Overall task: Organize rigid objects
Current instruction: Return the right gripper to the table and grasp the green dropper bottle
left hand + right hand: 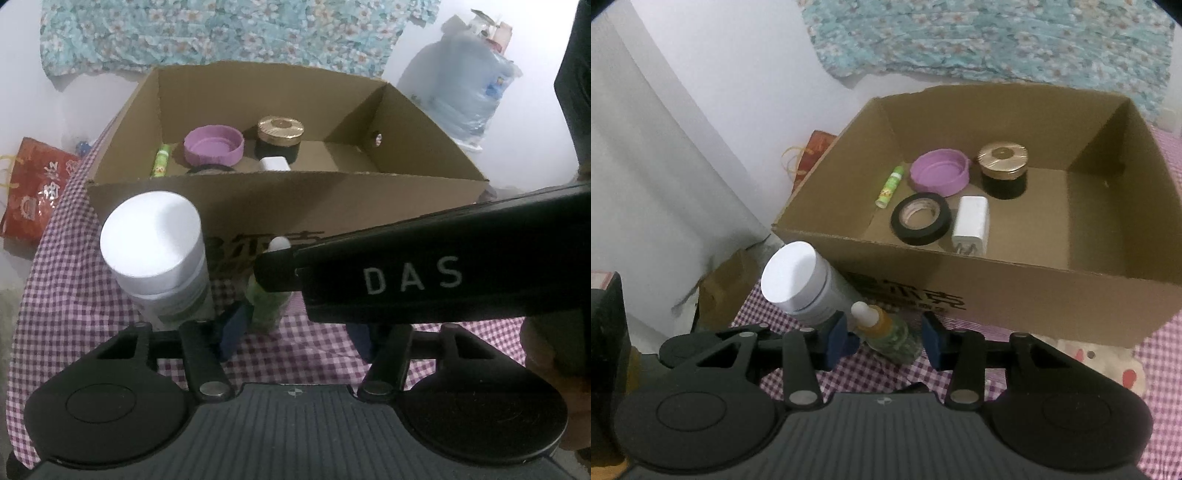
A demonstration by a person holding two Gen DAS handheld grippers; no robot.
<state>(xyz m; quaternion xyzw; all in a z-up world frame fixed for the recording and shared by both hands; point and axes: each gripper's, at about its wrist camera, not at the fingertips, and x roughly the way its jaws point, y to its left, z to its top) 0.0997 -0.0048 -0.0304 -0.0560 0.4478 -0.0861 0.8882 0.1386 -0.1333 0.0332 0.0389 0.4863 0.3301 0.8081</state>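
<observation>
The right gripper [890, 338] stands wide, its 2 blue pads either side of a small green dropper bottle [892, 338] on the checked cloth [871, 373]. The left gripper [295, 334] is also wide (its right side partly hidden by the other tool). Just beside stands a white-capped bottle [803, 284]. Beyond, the cardboard box [1015, 295] holds a tape roll [921, 220], charger [971, 223], purple lid [940, 175], green tube [889, 186] and gold-lidded jar [1003, 173].

The right half of the cardboard box [1015, 291] floor is bare, so tongs can go down there. The left half is crowded by the tape roll [921, 220], charger [971, 225] and purple lid [940, 176]. In front, the white jar [803, 282] and dropper bottle [886, 332] block the table [1160, 369] edge.
</observation>
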